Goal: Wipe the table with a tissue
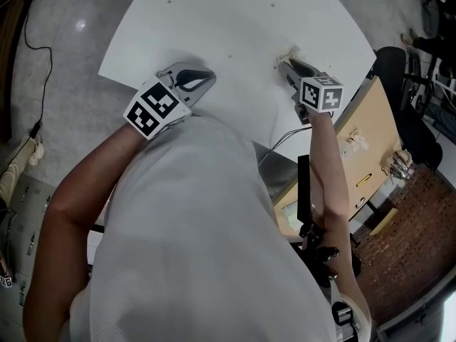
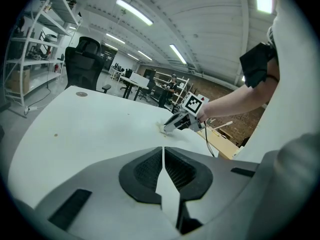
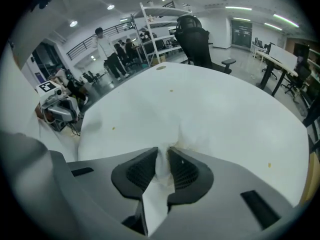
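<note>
The white round table [image 1: 235, 20] carries a few small yellowish specks [image 3: 170, 90]. My right gripper [image 1: 287, 61] points steeply down near the table's right edge, with a white tissue [image 3: 161, 171] bunched between its jaws and touching both pads. The tissue's front [image 1: 291, 51] rests on the tabletop just ahead of the tips. My left gripper [image 1: 203, 77] hovers over the near left of the table, its jaws shut with nothing between them. The left gripper view shows the right gripper [image 2: 170, 128] and the crumpled tissue [image 2: 162, 127] at its tips.
A wooden workbench [image 1: 363, 141] with small parts stands right of the table. A black office chair [image 3: 197, 34] is at the table's far side, and metal shelves [image 2: 35, 44] stand beyond. A person [image 3: 105, 46] stands in the background. A cable [image 1: 35, 55] runs across the floor at left.
</note>
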The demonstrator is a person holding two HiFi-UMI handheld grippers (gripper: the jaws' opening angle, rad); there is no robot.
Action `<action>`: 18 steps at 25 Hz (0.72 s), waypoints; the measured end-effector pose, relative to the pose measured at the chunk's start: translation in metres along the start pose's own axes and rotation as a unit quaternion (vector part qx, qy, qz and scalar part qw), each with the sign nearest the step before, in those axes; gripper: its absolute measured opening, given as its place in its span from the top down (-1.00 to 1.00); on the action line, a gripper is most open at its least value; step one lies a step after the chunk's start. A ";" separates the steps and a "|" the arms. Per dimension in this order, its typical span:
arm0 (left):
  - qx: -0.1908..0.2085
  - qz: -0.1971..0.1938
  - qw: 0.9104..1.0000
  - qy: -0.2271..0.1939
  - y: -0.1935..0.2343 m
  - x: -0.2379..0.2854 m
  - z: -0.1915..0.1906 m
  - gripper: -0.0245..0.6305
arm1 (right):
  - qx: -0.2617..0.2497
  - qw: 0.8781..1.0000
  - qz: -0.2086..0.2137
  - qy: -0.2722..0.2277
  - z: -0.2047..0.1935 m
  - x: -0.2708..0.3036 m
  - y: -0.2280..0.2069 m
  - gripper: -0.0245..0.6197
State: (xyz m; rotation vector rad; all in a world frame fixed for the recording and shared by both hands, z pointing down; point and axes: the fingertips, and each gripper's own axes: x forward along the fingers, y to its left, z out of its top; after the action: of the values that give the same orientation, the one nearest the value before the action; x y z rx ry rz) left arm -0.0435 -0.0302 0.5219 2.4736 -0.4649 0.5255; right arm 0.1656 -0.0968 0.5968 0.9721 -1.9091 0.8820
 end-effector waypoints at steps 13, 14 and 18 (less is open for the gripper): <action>-0.001 0.001 1.000 -0.001 0.002 -0.003 -0.002 0.86 | -0.056 0.997 -0.052 -0.006 -0.009 0.009 0.008 0.81; 0.000 0.000 1.000 -0.001 0.002 -0.003 -0.002 0.86 | -0.061 0.997 -0.053 -0.006 -0.010 0.010 0.011 0.81; 0.003 -0.001 1.000 -0.001 0.001 -0.004 -0.002 0.86 | -0.060 0.997 -0.049 -0.012 -0.014 0.010 0.019 0.81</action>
State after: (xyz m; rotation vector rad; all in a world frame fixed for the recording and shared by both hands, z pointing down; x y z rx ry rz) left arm -0.0479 -0.0293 0.5221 2.4792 -0.4631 0.5250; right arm 0.1502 -0.0798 0.6076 0.9995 -1.8941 0.6941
